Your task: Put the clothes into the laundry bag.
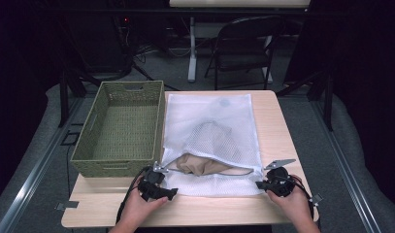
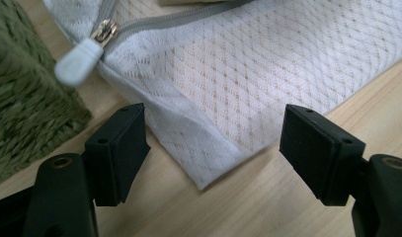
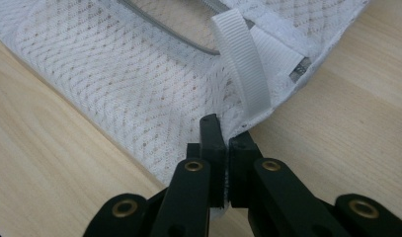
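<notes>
Right gripper point(image 3: 221, 163) pinches mesh laundry bag point(image 3: 139, 79) corner; left gripper point(image 2: 213, 148) wide, unclamped. Tan garment point(image 1: 202, 164) half inside, zipper point(image 2: 103, 32) unclosed.

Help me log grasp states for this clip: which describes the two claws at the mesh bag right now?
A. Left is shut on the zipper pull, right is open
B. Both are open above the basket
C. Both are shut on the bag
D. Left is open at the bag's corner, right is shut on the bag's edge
D. The left claw stands wide open around the corner of the mesh bag, while the right claw pinches the bag's edge.
</notes>
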Demonstrator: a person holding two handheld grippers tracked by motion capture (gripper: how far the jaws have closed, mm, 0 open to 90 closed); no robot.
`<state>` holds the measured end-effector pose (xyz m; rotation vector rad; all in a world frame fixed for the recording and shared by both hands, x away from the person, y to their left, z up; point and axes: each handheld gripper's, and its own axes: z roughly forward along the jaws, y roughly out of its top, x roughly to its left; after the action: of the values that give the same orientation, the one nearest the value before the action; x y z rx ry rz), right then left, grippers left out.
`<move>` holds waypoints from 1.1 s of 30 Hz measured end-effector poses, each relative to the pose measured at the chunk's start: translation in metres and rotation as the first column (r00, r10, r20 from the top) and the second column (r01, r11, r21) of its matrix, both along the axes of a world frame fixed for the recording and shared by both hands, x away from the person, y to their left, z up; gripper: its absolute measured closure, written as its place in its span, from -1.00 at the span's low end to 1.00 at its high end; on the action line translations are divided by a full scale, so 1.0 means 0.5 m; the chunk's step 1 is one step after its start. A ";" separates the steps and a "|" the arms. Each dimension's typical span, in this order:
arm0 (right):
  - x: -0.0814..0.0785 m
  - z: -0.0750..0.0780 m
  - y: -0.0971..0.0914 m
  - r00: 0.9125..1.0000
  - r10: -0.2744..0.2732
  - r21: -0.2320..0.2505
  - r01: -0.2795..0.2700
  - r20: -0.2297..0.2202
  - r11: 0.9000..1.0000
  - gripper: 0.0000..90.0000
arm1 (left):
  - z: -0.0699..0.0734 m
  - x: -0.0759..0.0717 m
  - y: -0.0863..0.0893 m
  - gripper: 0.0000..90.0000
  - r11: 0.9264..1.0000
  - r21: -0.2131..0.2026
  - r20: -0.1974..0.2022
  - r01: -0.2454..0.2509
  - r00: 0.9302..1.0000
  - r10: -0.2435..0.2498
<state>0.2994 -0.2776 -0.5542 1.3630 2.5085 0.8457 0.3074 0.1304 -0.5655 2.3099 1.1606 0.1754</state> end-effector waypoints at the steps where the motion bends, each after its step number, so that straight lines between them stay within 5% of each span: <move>1: 0.000 -0.001 -0.001 1.000 0.002 0.003 -0.002 0.001 1.000 0.97 | -0.001 0.000 -0.002 -0.41 1.000 0.002 0.006 -0.001 1.000 0.001; 16: -0.004 -0.005 0.000 1.000 -0.005 0.002 0.005 0.005 1.000 0.92 | 0.002 0.004 -0.011 -0.27 0.999 0.038 0.015 0.004 1.000 -0.005; 23: -0.002 -0.006 0.004 1.000 -0.001 -0.009 0.001 0.006 1.000 0.88 | 0.002 0.004 -0.025 -0.25 0.996 0.094 0.034 -0.004 0.999 0.001; 33: -0.002 -0.007 0.009 1.000 0.003 -0.035 -0.002 0.019 0.999 0.78 | 0.004 0.009 -0.026 -0.28 0.995 0.102 0.023 0.008 1.000 -0.011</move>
<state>0.2984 -0.2731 -0.5580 1.3345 2.4993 0.8072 0.3118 0.1174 -0.5637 2.3951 1.1533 0.2640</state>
